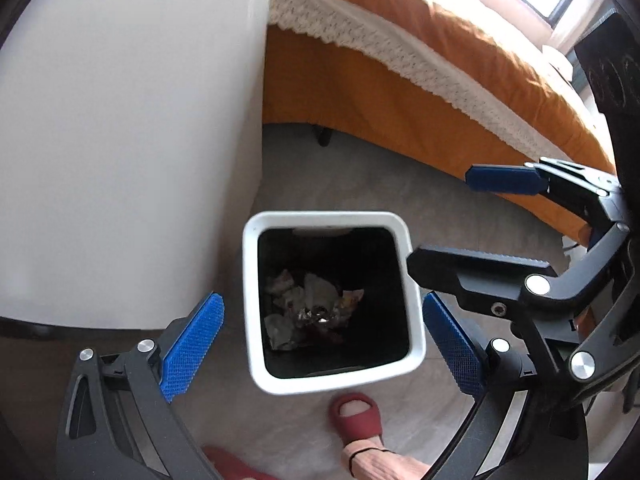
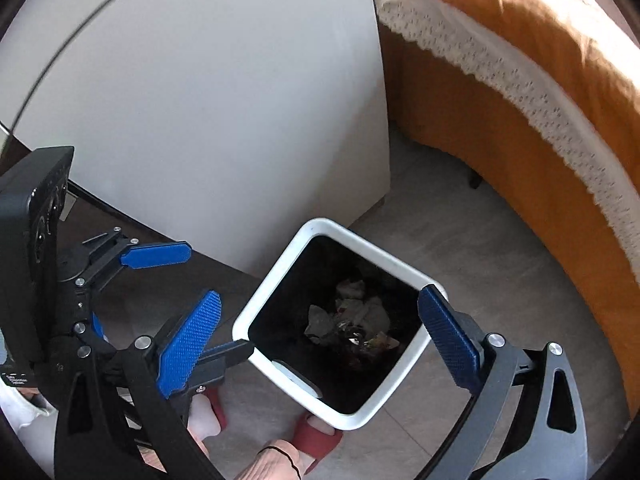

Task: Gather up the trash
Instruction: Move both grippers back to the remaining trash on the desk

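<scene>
Both tongs hang spread and empty above the bin (image 1: pixel 335 380), likely because its mouth must stay clear for dropping. The left tongs (image 1: pixel 324 344) straddle the rim; the right tongs (image 2: pixel 320 344) do likewise. Crumpled trash (image 1: pixel 312 304) lies at the bin's bottom. The bin stands on the floor (image 1: pixel 460 216) beside a white cabinet (image 1: pixel 140 120), near the bed (image 1: pixel 400 100).

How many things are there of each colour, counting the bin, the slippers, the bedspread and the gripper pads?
White: 1, the bin
Red: 2, the slippers
Orange: 1, the bedspread
Blue: 4, finger pads, two on the left gripper and two on the right gripper
Total: 8
</scene>
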{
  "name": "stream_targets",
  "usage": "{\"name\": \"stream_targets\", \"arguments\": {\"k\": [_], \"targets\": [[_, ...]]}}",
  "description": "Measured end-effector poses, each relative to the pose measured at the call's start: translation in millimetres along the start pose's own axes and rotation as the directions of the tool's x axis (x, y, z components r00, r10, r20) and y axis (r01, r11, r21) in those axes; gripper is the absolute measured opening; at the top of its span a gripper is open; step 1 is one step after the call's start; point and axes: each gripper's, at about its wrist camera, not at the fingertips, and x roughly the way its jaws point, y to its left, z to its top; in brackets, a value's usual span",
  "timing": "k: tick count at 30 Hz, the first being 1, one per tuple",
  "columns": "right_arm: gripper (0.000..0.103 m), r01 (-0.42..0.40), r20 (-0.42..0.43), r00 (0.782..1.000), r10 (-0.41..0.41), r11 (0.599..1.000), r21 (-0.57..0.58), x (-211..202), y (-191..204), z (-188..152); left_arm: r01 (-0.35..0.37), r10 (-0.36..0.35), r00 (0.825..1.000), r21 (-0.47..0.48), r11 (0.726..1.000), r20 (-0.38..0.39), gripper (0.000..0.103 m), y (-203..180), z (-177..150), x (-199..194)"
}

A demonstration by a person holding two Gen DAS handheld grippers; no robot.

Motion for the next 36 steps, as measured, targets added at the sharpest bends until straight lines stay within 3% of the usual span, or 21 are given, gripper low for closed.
{"name": "stream_targets", "arguments": {"k": [4,8,15,19,25,31,36], "targets": [[0.098,0.03,0.05,0.998,-0.03,1.0,0.004,-54,9,16,-0.033,0.033,0.999,0.0,0.999,0.039,0.098,-14,13,-44],[0.098,0.061,0.132,0.989,-0.061,0.998,0.009,-119,19,41,-0.061,0.058,0.991,0.018,0.998,0.124,0.098,-39,28,-115],[0.098,0.101,0.307,0.948,-0.084,0.994,-0.041,-242,62,81,-0.056,0.056,0.961,-0.01,0.998,0.272,0.098,-58,58,-247],[0.098,0.094,0.396,0.917,-0.054,0.992,-0.081,-297,95,98,-0.065,0.081,0.933,-0.055,0.996,0.35,0.098,-52,67,-315],[0.098,0.061,0.489,0.872,0.02,0.987,-0.15,-347,140,123,-0.108,0.163,0.875,-0.145,0.984,0.456,0.098,-28,61,-405],[0.098,0.009,0.524,0.843,0.123,0.97,-0.243,-363,192,140,-0.213,0.312,0.809,-0.246,0.946,0.498,0.098,12,39,-473],[0.098,-0.044,0.511,0.832,0.218,0.943,-0.331,-362,244,155,-0.283,0.432,0.754,-0.349,0.893,0.494,0.098,58,9,-523]]}}
